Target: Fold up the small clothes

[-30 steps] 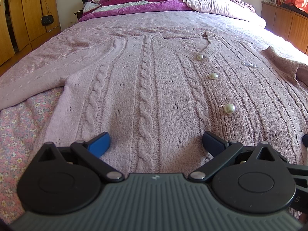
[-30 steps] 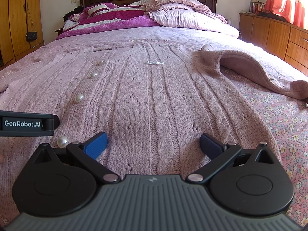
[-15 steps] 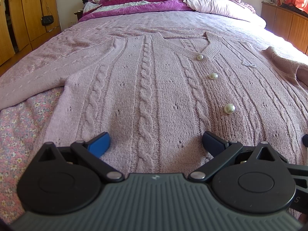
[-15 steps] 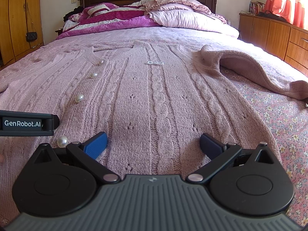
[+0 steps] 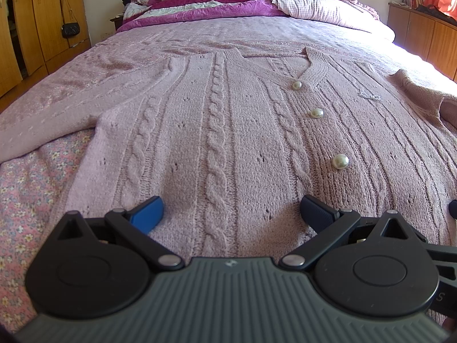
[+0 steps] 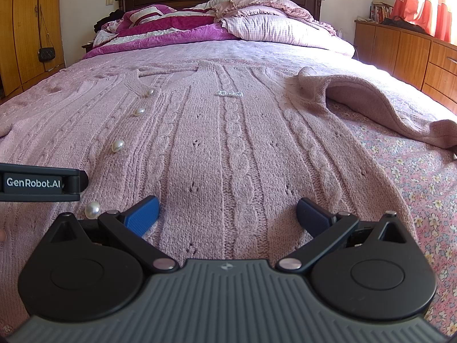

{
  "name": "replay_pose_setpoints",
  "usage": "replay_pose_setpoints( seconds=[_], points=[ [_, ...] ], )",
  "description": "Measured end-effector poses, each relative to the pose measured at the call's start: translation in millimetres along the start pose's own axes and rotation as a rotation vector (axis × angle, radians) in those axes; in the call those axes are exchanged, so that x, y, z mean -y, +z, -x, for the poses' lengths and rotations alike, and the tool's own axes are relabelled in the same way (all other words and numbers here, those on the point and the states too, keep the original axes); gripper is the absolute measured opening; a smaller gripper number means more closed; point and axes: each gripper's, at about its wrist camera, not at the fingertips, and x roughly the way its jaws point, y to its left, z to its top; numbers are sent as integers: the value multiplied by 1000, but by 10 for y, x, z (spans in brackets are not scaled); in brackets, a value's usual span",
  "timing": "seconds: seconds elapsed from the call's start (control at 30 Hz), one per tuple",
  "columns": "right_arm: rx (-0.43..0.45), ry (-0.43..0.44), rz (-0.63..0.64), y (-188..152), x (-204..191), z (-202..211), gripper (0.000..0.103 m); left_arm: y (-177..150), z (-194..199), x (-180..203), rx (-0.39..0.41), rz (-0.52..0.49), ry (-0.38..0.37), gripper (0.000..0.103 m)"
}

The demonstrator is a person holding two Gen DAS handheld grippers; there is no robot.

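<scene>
A: Two grippers, both mine, at the near hem. What lies under them?

B: One pink cable-knit cardigan (image 5: 217,131), spread front-up on the flowered bedsheet (image 5: 25,188). At far left its sleeve (image 5: 48,125) runs out flat across the bed.

A: And my left gripper (image 5: 231,214)?

B: Jaws spread wide, holding nothing, low over the left front panel; a cable column runs between the blue fingertips (image 5: 148,213). Right of it sits the row of pearl buttons (image 5: 340,161).

A: My right gripper (image 6: 227,214)?

B: Likewise spread wide and empty, over the right front panel. The left tool's arm (image 6: 42,183) shows at that view's left edge. Further right, the other sleeve (image 6: 365,100) lies folded inward, its cuff end touching the sheet.
</scene>
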Motion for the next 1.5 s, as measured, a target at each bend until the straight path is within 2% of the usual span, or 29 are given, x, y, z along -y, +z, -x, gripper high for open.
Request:
replay_pose_setpoints(
  seconds=[0.7,0.93,1.17,1.37,1.5],
  points=[
    [-13,6,-14,46,71,26,103,22,0,-42,-14,13,-17,103],
    [-37,53,-40,124,164,-12,103,57,54,-66,-57,5,-46,103],
    [-37,131,-220,287,528,103,103,88,181,-106,-82,39,-64,103],
    [22,113,-349,449,1023,189,103,157,225,-102,-95,48,-91,103],
    [21,104,-461,514,1446,114,103,234,230,-50,-114,20,-138,103]
  ],
)
